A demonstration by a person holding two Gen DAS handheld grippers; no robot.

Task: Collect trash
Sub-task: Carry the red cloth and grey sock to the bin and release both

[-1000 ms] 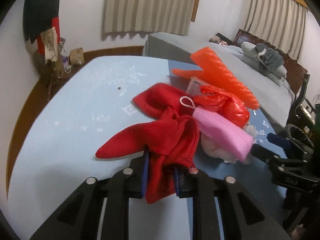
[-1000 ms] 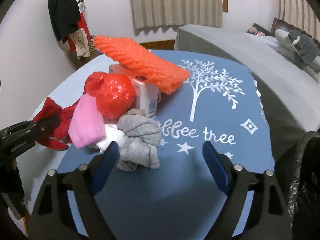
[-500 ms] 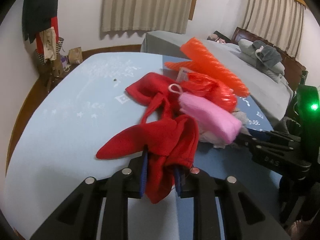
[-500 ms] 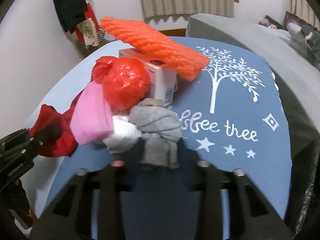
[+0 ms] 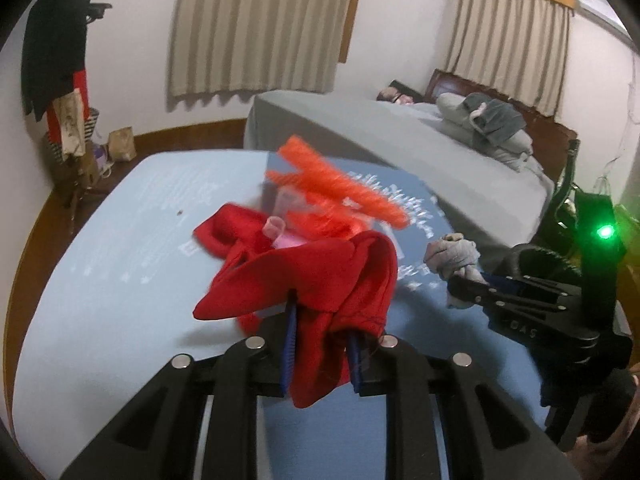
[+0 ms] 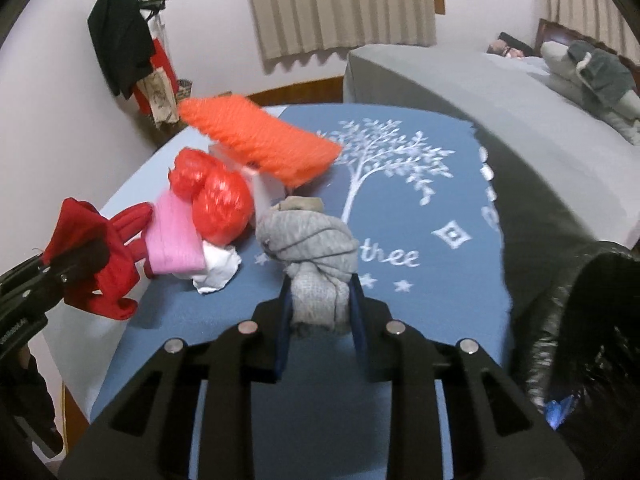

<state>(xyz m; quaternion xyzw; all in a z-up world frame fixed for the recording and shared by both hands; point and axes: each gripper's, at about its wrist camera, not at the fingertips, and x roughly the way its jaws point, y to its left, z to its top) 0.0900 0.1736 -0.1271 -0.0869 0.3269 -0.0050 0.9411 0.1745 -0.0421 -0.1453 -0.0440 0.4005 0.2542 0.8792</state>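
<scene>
My left gripper [image 5: 320, 320] is shut on a red cloth [image 5: 320, 276], which hangs from the pads above the table. My right gripper [image 6: 320, 292] is shut on a knotted grey sock bundle [image 6: 308, 240], held just over the blue tablecloth [image 6: 440, 280]. The left wrist view shows the same grey bundle [image 5: 454, 256] at the right. On the table lie an orange foam net [image 6: 260, 136], a red plastic bag [image 6: 220, 200], a pink cloth [image 6: 172, 240], a white box [image 6: 268, 188] and a white crumpled tissue [image 6: 218, 266].
A black trash bag [image 6: 580, 320] gapes at the right, beside the table's edge. A grey bed [image 6: 480, 92] with pillows stands behind the table. Clothes hang on a rack [image 6: 120, 48] at the far left wall.
My right gripper went from wide open to shut on the grey bundle and raised it. My left gripper rose with the red cloth, pulling it off the table.
</scene>
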